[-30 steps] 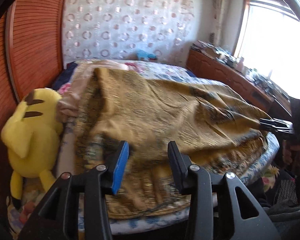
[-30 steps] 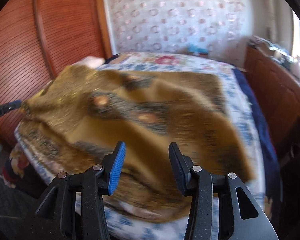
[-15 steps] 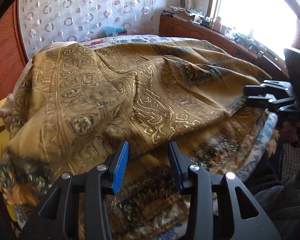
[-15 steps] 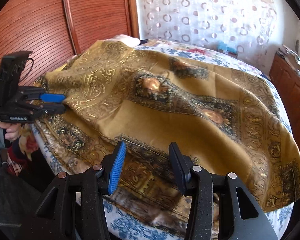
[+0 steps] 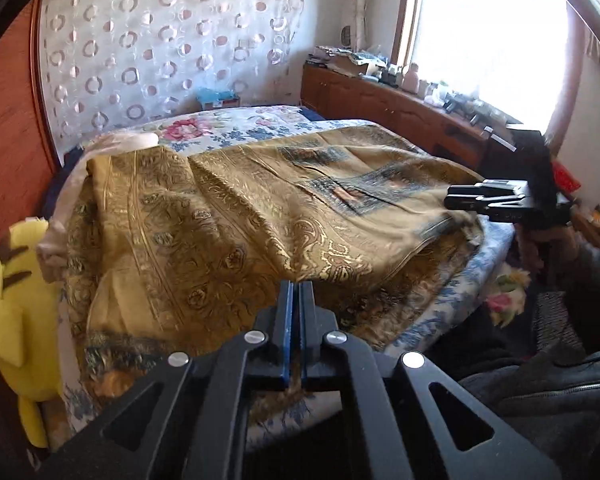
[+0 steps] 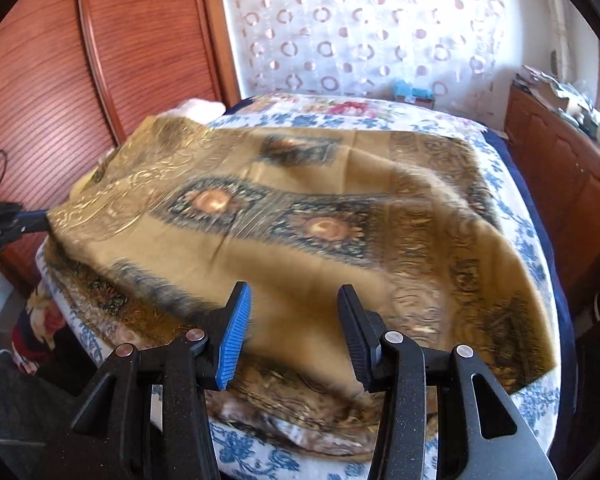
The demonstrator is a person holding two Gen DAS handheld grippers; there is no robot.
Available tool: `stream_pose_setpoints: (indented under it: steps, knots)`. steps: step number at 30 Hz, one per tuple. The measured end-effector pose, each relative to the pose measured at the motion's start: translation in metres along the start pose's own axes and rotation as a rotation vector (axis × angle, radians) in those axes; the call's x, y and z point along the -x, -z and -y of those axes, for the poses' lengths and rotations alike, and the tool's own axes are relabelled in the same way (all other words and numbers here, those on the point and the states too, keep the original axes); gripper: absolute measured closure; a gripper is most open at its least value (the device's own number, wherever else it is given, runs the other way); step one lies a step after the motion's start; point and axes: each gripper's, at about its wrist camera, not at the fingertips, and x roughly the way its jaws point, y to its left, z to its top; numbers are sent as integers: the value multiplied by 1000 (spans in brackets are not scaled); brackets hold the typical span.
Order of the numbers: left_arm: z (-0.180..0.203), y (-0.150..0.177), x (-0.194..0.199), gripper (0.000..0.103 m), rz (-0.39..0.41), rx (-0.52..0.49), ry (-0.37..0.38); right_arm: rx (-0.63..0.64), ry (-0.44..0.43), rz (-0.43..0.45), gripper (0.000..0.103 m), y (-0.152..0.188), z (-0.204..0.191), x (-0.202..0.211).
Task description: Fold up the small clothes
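Note:
A large gold paisley cloth with dark blue medallions lies spread over the bed; it also shows in the right wrist view. My left gripper is shut on the cloth's near edge, and it shows at the left of the right wrist view pinching a lifted corner. My right gripper is open, with the cloth's near edge between and behind its fingers. It shows at the right of the left wrist view, touching the cloth's edge there.
The bed has a blue and white flowered sheet. A yellow plush toy lies at the bed's left side by the red wooden wall. A wooden sideboard with clutter runs under the window on the right.
My left gripper has shut on the cloth's near edge and pulled back, lifting it. My right gripper stays open and the cloth has shifted under it.

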Motion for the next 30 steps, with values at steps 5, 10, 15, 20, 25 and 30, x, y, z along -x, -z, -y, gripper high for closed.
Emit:
stream_pose_setpoints:
  steps: [5, 10, 15, 20, 25, 30]
  knots:
    - [-24, -2, 5, 64, 36, 58, -65, -40, 28, 5, 57, 2, 14, 5]
    - [-51, 5, 4, 60, 44, 118, -156, -53, 63, 9, 57, 3, 23, 4]
    - [-73, 14, -1, 60, 32, 164, -228, -37, 105, -4, 57, 10, 23, -3]
    - [-88, 21, -7, 59, 22, 201, -252, -58, 118, -10, 57, 14, 27, -9]
    - [-96, 24, -11, 53, 18, 217, -282, -63, 135, -16, 52, 18, 26, -18]
    - [-108, 28, -16, 46, 3, 235, -303, -45, 155, 15, 43, 23, 21, -20]
